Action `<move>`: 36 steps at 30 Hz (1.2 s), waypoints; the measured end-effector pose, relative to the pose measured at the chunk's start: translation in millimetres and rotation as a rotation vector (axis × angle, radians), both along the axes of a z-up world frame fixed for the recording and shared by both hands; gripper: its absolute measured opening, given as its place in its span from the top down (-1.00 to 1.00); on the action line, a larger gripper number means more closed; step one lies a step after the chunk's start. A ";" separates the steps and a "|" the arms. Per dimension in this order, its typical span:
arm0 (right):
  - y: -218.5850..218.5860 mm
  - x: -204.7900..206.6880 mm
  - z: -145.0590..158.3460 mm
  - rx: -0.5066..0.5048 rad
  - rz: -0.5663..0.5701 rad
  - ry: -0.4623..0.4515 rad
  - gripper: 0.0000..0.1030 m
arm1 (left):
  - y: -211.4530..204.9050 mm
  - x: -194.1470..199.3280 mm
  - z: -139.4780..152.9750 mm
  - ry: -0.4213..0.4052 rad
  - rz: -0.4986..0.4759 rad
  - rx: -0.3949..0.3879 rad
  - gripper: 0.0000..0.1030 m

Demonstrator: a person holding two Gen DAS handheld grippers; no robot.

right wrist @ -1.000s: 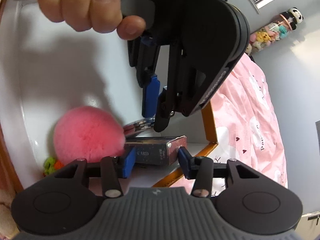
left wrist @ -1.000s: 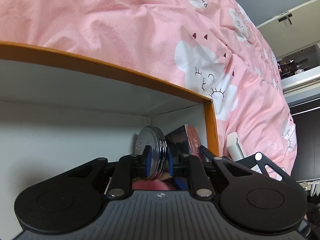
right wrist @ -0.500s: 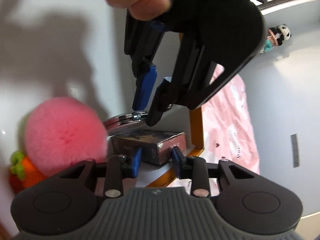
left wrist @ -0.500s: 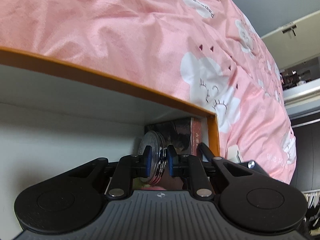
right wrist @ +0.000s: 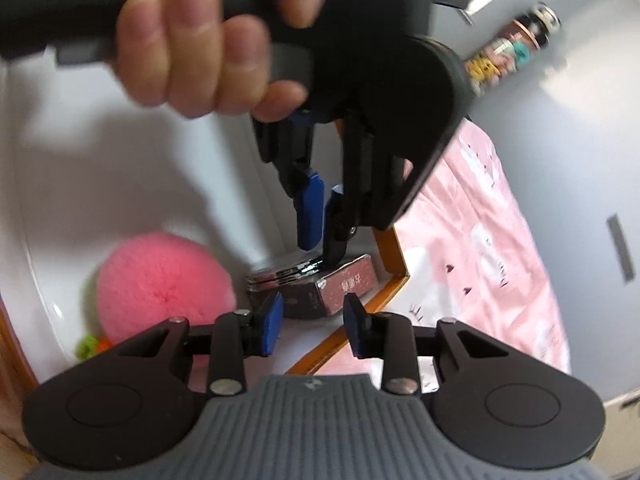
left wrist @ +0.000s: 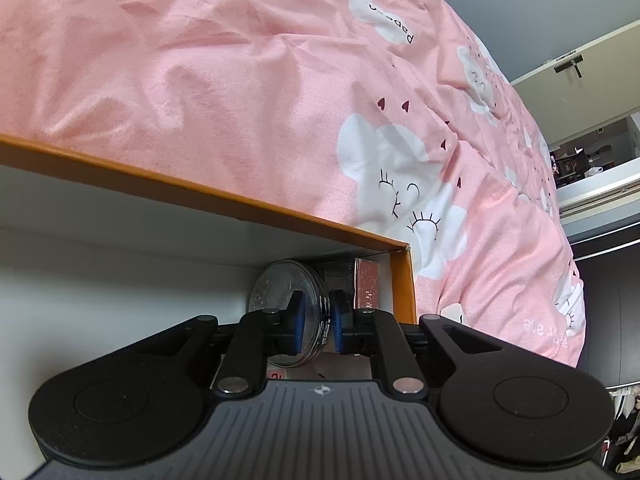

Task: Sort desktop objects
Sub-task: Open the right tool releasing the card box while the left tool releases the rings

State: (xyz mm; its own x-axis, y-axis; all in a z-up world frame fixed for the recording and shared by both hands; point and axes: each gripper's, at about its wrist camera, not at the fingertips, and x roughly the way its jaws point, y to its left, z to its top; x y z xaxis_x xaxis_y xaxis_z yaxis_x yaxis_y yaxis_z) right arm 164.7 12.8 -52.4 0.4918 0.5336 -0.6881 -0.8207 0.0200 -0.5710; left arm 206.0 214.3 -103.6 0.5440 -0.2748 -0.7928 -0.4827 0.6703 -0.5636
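Broadly: pink bedsheet [left wrist: 240, 92] w/ white cloud faces filling background, beyond orange-edged white tray [left wrist: 208, 196].

Inside tray, far corner — pink fluffy ball [right wrist: 160, 280] on left side in R wrist view, small green-orange thing [right wrist: 93, 346] peeking from under it. Dark card box [right wrist: 340, 288] lying flat near orange corner. Round silver compact [left wrist: 280, 300] just beside box, rim leaning on box top in R view.

L gripper [left wrist: 317, 318] pointing down into corner, jaws closing on compact, blue pads [left wrist: 297, 322] on either face of disc; seen from R wrist as blue tips over compact rim, hand [right wrist: 200, 56] wrapped round its handle.

R gripper [right wrist: 312, 322] hovering short of card box, jaws closing but gap wide, nothing between pads. R view motion-blurred; print on box unreadable.
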 end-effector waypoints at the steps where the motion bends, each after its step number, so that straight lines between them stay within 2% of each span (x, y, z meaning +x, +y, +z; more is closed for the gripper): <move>1: -2.0 0.9 3.1 0.013 -0.011 0.014 0.31 | 0.0 -0.1 -0.4 0.001 0.005 -0.003 0.71; 7: -1.4 -4.9 11.6 0.041 -0.034 0.042 0.31 | -3.0 0.2 0.8 0.001 0.000 0.017 0.71; 13: 3.2 -22.8 -15.3 0.055 -0.040 0.049 0.31 | -8.5 -1.5 9.2 0.012 -0.015 0.091 0.71; 17: 9.7 -19.7 -16.3 0.067 -0.055 0.045 0.31 | -12.4 -10.0 18.6 0.013 -0.018 0.148 0.71; 27: -2.2 -11.8 -0.8 0.146 -0.176 0.153 0.30 | -34.6 -63.0 73.8 -0.142 -0.040 0.392 0.71; 29: -5.9 -10.4 3.0 0.180 -0.218 0.195 0.20 | -39.6 -76.1 84.2 -0.180 -0.028 0.430 0.71; 32: -16.6 -10.0 10.0 0.243 -0.281 0.268 0.09 | -45.1 -95.6 103.6 -0.221 0.013 0.453 0.68; 36: -35.4 -12.4 16.8 0.339 -0.403 0.327 -0.06 | -49.3 -121.2 133.6 -0.250 0.095 0.406 0.54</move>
State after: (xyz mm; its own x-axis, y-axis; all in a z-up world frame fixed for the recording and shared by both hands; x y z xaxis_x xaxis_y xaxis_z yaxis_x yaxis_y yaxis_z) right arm 152.4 -22.6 -35.6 0.4925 0.5650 -0.6619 -0.8422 0.5012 -0.1988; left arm 84.9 164.9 30.0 0.7390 0.0897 -0.6677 -0.4358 0.8194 -0.3723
